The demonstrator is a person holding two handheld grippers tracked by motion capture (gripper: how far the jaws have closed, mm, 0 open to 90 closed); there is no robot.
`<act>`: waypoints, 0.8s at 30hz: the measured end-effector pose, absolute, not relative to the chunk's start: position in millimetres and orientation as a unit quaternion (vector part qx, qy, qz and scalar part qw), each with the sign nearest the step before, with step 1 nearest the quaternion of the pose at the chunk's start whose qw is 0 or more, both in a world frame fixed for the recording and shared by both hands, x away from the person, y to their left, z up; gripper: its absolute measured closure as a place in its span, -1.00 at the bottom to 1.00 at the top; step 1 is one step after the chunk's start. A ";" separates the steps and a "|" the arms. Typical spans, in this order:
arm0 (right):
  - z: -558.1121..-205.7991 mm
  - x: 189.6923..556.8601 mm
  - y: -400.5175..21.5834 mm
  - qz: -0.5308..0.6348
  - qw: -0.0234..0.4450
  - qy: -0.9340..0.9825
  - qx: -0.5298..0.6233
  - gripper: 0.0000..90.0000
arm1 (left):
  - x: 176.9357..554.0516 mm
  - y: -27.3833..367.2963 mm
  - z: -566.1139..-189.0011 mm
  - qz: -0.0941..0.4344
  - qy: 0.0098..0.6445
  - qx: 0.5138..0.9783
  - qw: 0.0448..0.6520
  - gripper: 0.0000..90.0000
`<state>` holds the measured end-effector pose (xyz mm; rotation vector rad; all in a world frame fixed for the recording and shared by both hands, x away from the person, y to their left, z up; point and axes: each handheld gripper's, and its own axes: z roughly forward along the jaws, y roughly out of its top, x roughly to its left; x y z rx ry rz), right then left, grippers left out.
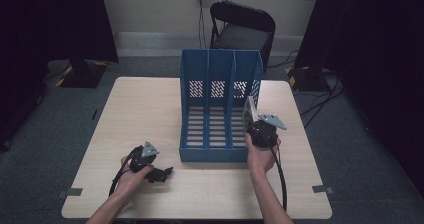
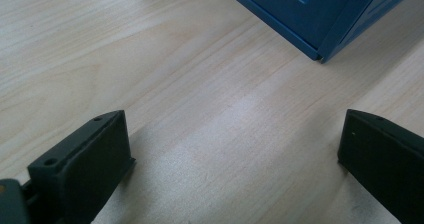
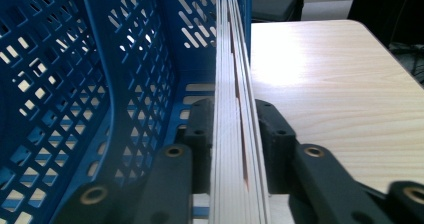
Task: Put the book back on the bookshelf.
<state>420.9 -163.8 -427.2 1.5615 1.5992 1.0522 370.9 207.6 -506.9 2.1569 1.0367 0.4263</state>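
right gripper view looks straight along the right tongs (image 3: 235,134), whose two black jaws stand close together with a thin stack of pale boards or a book seen edge-on (image 3: 235,74) between them; the pads sit against both faces of the stack, so it reads as gripped, though the grip looks light. the stack stands upright, and just to the left of these tongs rises the perforated side wall of the blue file rack (image 3: 125,59), so the stack appears to be at the rack's rightmost slot or right at its outer wall; which of the two i cannot tell. from the high view the right tongs (image 1: 253,125) hold the stack (image 1: 248,113) at the rack's (image 1: 220,74) near right corner, above the tabletop (image 1: 140,109). the left tongs (image 1: 161,174) rest low on the tabletop, well apart from the rack's front edge, jaws wide apart with nothing between them. by my judgement the filing is near its end: the stack has been brought to the rack, and what remains is seating it fully in a slot, letting go and drawing the hand back.
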 end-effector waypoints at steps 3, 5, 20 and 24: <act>-428.8 423.3 -164.4 0.409 0.316 0.612 0.599 0.57 | 371.3 207.6 -506.6 0.166 0.398 0.833 0.346 -1.00; -429.0 424.0 -162.8 0.403 0.323 0.619 0.592 0.66 | 371.6 207.3 -506.6 0.165 0.397 0.834 0.346 -1.00; -429.0 419.7 -155.6 0.389 0.369 0.601 0.592 0.71 | 372.2 206.5 -506.7 0.164 0.396 0.834 0.347 -1.00; -431.8 419.1 -154.2 0.381 0.369 0.603 0.596 0.70 | 372.1 206.5 -506.7 0.164 0.396 0.834 0.347 -1.00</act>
